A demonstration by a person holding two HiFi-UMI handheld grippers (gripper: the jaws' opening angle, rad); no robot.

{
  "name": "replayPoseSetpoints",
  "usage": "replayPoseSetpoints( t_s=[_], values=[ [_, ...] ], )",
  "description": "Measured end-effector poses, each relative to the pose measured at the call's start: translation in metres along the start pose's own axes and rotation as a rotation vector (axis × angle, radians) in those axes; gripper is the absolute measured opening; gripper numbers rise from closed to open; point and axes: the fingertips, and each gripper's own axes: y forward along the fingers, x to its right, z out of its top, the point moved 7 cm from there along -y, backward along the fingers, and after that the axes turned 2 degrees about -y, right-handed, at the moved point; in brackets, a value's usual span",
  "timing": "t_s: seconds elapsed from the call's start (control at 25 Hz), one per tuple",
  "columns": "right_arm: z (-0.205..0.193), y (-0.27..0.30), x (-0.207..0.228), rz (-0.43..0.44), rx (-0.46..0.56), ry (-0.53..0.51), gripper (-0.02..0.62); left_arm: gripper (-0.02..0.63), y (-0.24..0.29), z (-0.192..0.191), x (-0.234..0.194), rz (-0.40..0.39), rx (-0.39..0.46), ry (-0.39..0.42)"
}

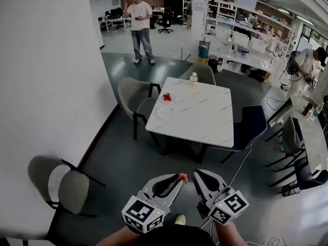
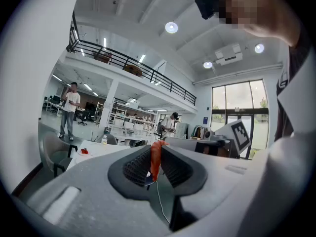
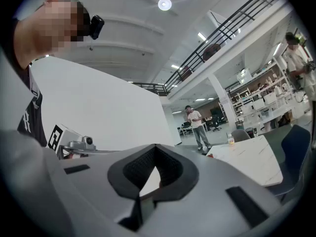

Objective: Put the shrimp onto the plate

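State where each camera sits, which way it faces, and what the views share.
Head view: on the person's head, looking steeply down at the left gripper, right gripper, forearms and the white table ahead.
Left gripper view: on the left gripper, looking along jaws shut on the shrimp toward the table; torso at right.
Right gripper view: on the right gripper, jaws shut, empty; torso at left.
Shared: all show the table.
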Motion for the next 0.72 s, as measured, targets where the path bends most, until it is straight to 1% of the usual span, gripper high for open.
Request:
replayPoseSetpoints(
  t_s=[0.48, 0.72],
  values=[
    [0.001, -0.011, -0.001, 0.002, 0.001, -0.006, 0.002, 0.066, 0.000, -0.001, 0.011, 0.006, 0.002, 0.004],
    [0.001, -0.019, 0.004, 0.032, 0.021, 0.052, 0.002, 0.066, 0.004, -0.005, 0.018, 0.012, -0.004, 0.003]
  ],
)
